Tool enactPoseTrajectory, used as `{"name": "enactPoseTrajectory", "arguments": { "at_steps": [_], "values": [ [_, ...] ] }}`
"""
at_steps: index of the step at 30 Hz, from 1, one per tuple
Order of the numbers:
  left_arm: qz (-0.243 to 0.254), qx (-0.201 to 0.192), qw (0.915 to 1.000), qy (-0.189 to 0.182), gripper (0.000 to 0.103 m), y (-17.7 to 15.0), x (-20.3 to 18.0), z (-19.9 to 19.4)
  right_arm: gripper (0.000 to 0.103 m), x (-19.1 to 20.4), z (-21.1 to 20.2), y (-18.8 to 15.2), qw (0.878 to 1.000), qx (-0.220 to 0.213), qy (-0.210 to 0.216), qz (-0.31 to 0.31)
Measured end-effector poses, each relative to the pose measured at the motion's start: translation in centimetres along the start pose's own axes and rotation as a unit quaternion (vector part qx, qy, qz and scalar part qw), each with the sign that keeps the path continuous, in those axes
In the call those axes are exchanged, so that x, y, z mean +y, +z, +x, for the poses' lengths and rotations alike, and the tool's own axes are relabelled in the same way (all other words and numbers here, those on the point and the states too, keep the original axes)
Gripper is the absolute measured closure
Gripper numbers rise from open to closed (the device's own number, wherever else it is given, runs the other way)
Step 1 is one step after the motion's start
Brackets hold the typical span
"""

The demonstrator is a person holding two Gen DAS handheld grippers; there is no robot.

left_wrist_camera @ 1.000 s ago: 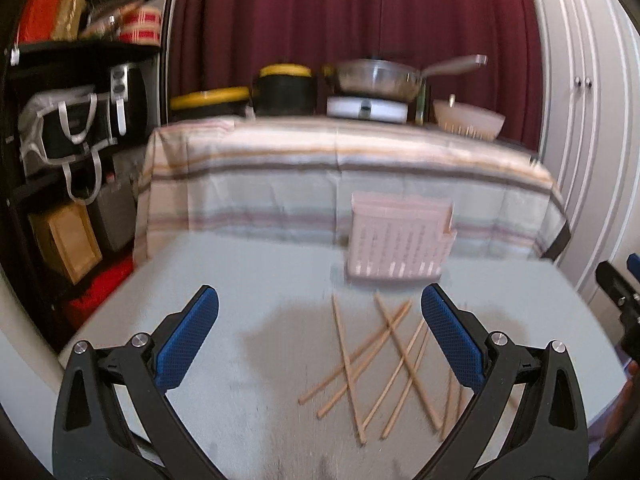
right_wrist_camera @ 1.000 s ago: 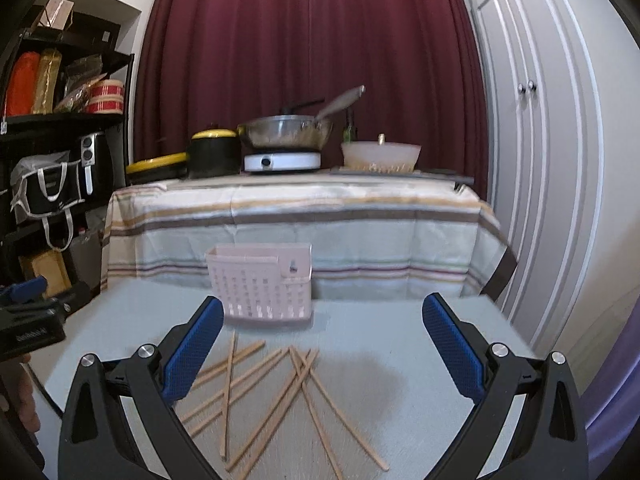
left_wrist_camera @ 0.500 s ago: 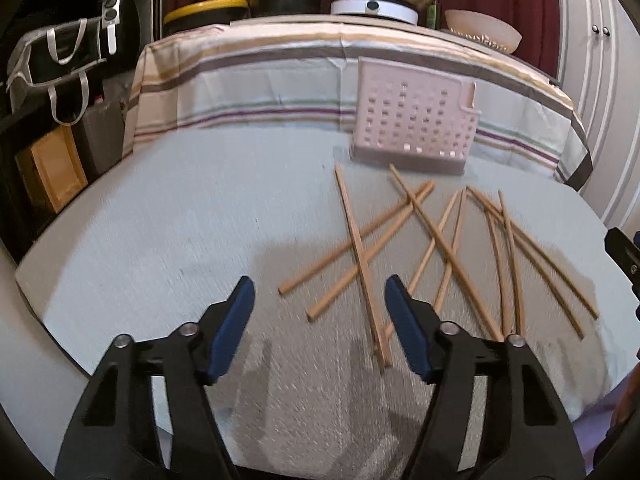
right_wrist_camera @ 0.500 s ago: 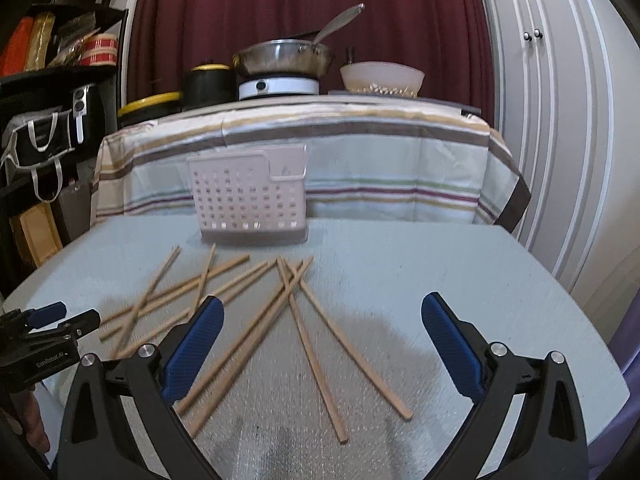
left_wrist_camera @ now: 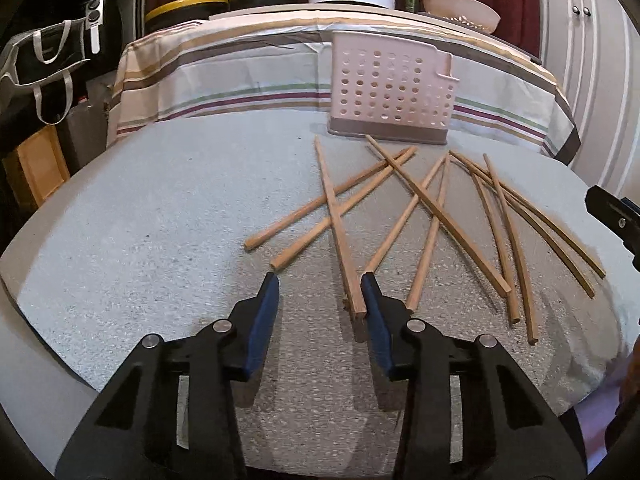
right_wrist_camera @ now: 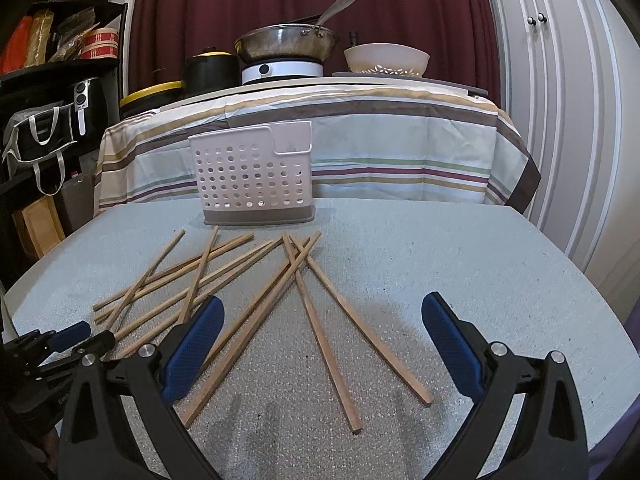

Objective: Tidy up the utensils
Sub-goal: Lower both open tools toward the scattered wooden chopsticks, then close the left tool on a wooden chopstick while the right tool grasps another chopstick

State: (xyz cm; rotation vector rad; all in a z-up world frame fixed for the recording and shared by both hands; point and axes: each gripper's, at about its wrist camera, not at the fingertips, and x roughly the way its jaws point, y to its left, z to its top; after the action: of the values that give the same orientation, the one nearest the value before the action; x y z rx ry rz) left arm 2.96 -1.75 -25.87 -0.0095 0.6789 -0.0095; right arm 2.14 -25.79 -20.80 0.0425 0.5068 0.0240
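Several wooden chopsticks (left_wrist_camera: 430, 236) lie scattered on the grey table (left_wrist_camera: 160, 220) in front of a pink perforated utensil holder (left_wrist_camera: 390, 92). My left gripper (left_wrist_camera: 319, 284) is low over the table with its jaws closing. The near end of one chopstick (left_wrist_camera: 336, 220) lies between them, close to the right finger (left_wrist_camera: 374, 312); the left pad stands clear of it. My right gripper (right_wrist_camera: 324, 304) is wide open above the right part of the chopstick pile (right_wrist_camera: 299, 276), touching none. The holder (right_wrist_camera: 252, 176) stands upright behind the pile.
A second table with a striped cloth (right_wrist_camera: 380, 152) stands behind, bearing a pan (right_wrist_camera: 286, 42), a black pot (right_wrist_camera: 210, 70) and a bowl (right_wrist_camera: 386, 58). Dark shelves with bags (left_wrist_camera: 44, 60) are at the left, white cabinet doors (right_wrist_camera: 560, 100) at the right.
Both grippers have come down toward the table and tilted lower. The left jaws went from wide open to a narrow gap around one chopstick's end. The right jaws stayed wide.
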Motion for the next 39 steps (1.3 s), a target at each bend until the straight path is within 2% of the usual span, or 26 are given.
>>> {"name": "enactPoseTrajectory", "arguments": {
  "at_steps": [3,7,11,14,17,23,25,26,33,36,38,39],
  "values": [
    [0.001,-0.002,1.0,0.004,0.064,0.0,0.2,0.0,0.007,0.0,0.1,-0.1,1.0,0.0,0.001,0.002],
    [-0.012,-0.007,0.9998,-0.011,0.067,0.2,0.7,-0.2,0.007,0.1,0.4,-0.3,1.0,0.002,0.004,0.0],
    [0.001,-0.02,0.9997,-0.012,0.067,0.3,0.5,-0.4,0.007,0.3,0.5,-0.5,1.0,0.005,0.005,0.0],
    [0.002,-0.021,0.9997,-0.01,0.071,0.3,0.6,-0.3,0.007,0.3,0.5,-0.4,1.0,0.005,0.005,0.001],
    [-0.013,-0.024,0.9993,-0.027,0.075,0.3,1.3,-0.2,0.007,0.4,0.6,-0.5,1.0,0.006,0.006,-0.001],
    [-0.01,-0.03,0.9991,-0.027,0.08,0.4,1.5,0.0,0.007,0.7,0.8,-0.6,1.0,0.009,0.009,-0.004],
    [-0.008,-0.031,0.9991,-0.027,0.085,0.3,1.5,0.0,0.007,0.8,0.8,-0.7,1.0,0.009,0.009,-0.005],
    [-0.009,-0.032,0.9986,-0.041,0.09,0.3,1.7,0.0,0.007,0.8,0.8,-0.7,1.0,0.009,0.009,-0.004],
    [-0.005,-0.038,0.9985,-0.039,0.093,0.3,1.7,0.0,0.007,1.0,0.7,-0.9,1.0,0.011,0.011,-0.005],
    [-0.003,-0.04,0.9985,-0.035,0.096,0.3,1.7,-0.1,0.012,1.1,0.8,-1.1,1.0,0.014,0.014,-0.007],
    [-0.003,-0.039,0.9986,-0.035,0.096,0.4,1.7,-0.1,0.031,1.1,0.9,-1.2,1.0,0.019,0.02,-0.006],
    [-0.004,-0.039,0.9986,-0.035,0.096,0.3,1.7,-0.1,0.035,1.1,1.0,-1.3,0.999,0.023,0.023,-0.006]
  ]
}}
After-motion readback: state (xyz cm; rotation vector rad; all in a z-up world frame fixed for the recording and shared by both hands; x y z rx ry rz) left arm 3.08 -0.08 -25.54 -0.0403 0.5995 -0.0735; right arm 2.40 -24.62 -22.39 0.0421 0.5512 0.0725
